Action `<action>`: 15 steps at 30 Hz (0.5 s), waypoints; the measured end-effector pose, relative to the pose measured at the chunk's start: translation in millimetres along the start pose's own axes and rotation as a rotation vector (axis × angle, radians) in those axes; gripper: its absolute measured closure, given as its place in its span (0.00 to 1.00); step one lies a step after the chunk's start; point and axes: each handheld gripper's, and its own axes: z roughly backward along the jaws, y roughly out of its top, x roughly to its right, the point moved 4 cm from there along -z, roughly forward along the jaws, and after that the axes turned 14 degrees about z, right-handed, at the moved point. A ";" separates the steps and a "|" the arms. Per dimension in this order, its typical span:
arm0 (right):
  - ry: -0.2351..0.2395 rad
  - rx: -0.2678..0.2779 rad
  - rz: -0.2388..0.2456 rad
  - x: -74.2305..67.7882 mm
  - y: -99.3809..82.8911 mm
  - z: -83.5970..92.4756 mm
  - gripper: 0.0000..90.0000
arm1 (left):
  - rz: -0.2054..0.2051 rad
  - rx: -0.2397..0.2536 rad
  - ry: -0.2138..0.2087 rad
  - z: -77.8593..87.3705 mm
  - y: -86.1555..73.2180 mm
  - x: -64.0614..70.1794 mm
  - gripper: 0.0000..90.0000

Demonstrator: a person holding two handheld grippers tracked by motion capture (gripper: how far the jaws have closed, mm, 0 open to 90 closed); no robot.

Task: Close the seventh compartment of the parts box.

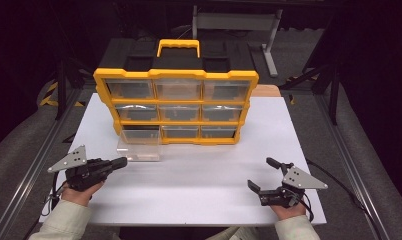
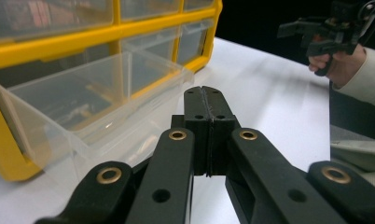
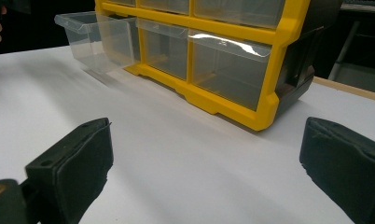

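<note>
1. The clear plastic drawer (image 1: 138,150) is pulled out of the bottom-left slot of the yellow organizer (image 1: 175,75) and rests on the white counter (image 1: 199,185).
2. My left claw (image 1: 120,162) lies just beside the drawer's front, its jaws pressed together on nothing.
3. My right claw (image 1: 261,174) hovers well apart near the counter's front edge, jaws spread wide.

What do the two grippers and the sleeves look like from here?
Both grippers are black. The left gripper and the right gripper each carry a grey three-cornered plate dotted with small holes, and a black cable trails from each. The left's links have brass-ringed pivots; the right's fingers are blocky, with matte pads. Both sleeves are pale beige.
</note>
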 end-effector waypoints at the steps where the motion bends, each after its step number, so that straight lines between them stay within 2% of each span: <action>1: 0.000 0.000 0.000 0.0 0.0 0.0 0.04 | 0.005 -0.013 0.000 -2.1 -0.3 -2.0 0.99; 7: 0.003 0.001 -0.002 -0.3 -0.3 -0.7 0.04 | 0.037 -0.060 0.010 -10.9 -1.7 -11.1 0.99; 8: 0.004 0.001 -0.001 -0.3 -0.2 -0.7 0.04 | 0.032 -0.064 0.014 -12.0 -1.7 -13.4 0.99; 9: 0.005 0.000 -0.003 -0.5 -0.2 -0.6 0.04 | 0.040 -0.074 0.030 -13.6 -2.3 -17.3 0.99; 12: 0.009 -0.003 -0.004 -0.8 -0.5 -1.0 0.04 | 0.060 -0.088 0.039 -16.9 -4.1 -23.5 0.99; 15: 0.012 -0.001 -0.003 -0.7 -0.8 -1.5 0.04 | 0.057 -0.102 0.036 -19.9 -4.7 -26.0 0.99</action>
